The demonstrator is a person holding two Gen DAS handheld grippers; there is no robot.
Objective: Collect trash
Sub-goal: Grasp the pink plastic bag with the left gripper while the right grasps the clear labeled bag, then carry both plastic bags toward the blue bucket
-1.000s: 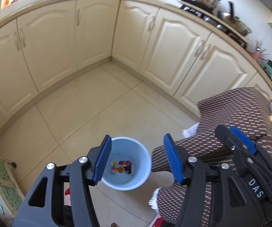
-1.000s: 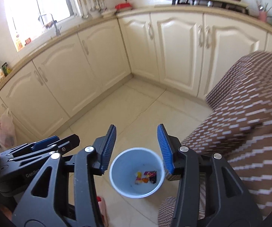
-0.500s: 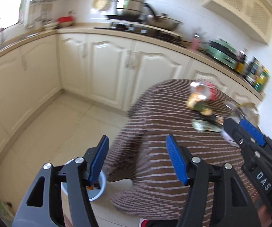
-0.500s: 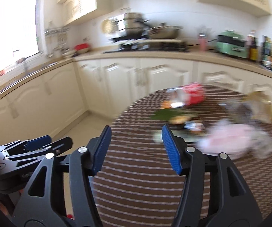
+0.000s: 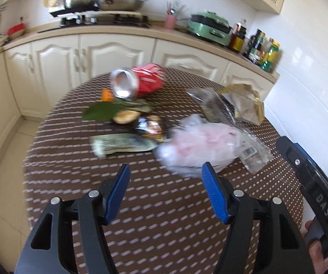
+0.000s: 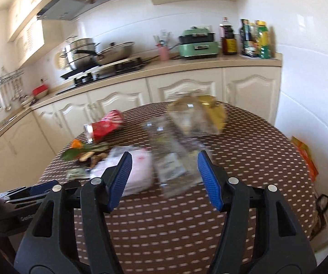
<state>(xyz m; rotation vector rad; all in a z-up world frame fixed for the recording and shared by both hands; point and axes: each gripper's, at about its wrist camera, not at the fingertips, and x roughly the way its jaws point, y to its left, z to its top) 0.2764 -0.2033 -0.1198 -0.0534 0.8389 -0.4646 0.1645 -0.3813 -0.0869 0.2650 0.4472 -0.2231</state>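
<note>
Trash lies on a round table with a brown patterned cloth (image 5: 164, 228). A red can (image 5: 145, 81) (image 6: 105, 125) is on its side at the far edge. Nearer are a green leaf (image 5: 102, 111), a dark snack wrapper (image 5: 150, 125), a flat green wrapper (image 5: 123, 145), a pink-white plastic bag (image 5: 200, 146) (image 6: 138, 169), a clear wrapper (image 6: 170, 157) and a yellowish bag (image 5: 246, 100) (image 6: 209, 114). My left gripper (image 5: 165, 182) hovers above the near cloth, just short of the pink bag. My right gripper (image 6: 164, 173) faces the clear wrapper. Both jaws are opening and grip nothing.
Cream cabinets and a worktop run behind the table, with pots on a stove (image 6: 100, 66), a green appliance (image 6: 197, 43) and bottles (image 6: 255, 38). A white wall stands on the right. An orange bag (image 6: 305, 157) lies beside the table's right edge.
Both grippers have swung up and to the right, from over the blue bucket on the floor to above the table. Both pairs of jaws stand wider than before.
</note>
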